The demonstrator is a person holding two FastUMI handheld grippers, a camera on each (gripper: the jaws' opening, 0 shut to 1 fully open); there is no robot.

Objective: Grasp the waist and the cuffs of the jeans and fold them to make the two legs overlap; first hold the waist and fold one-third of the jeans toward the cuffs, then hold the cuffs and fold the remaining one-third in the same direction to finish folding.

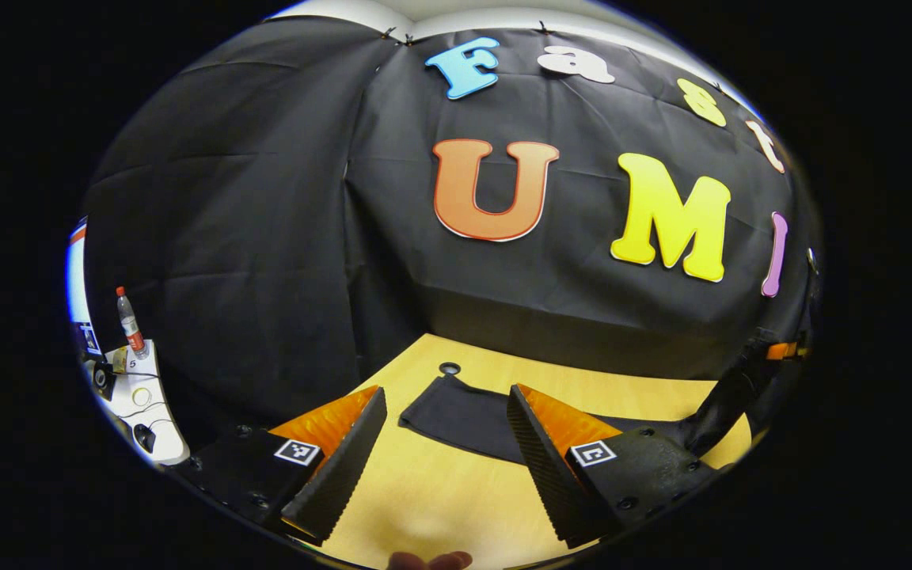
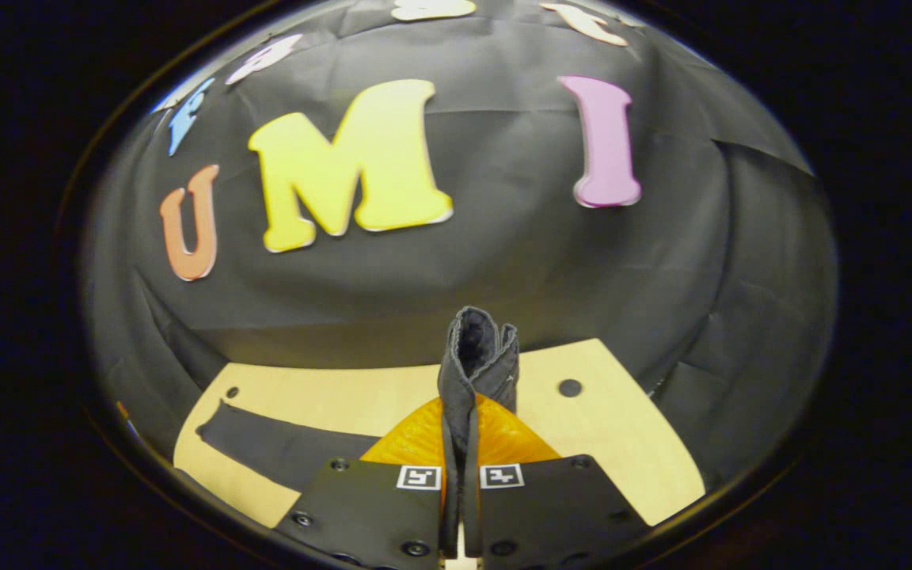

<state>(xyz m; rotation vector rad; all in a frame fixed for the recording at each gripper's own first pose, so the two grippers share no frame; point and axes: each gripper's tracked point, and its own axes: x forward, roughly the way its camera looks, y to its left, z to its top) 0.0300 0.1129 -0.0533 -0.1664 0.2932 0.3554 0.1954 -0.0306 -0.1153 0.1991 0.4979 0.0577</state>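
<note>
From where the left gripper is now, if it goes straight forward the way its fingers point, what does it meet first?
Probably the jeans: the dark cloth lies flat on the table just past the open left gripper. If it travels above the cloth, the black booth wall behind comes next; depth is unclear.

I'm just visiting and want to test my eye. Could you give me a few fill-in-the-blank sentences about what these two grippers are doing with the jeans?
1. The right gripper has its jaws ____ on a bunched fold of the jeans.
2. The left gripper has its jaws ____, with nothing between them.
3. The rest of the jeans lies flat on the ____-coloured table.
4. Beside the booth, a bottle stands ____ on a white surface.

Missing words: shut; open; light wood; upright
</note>
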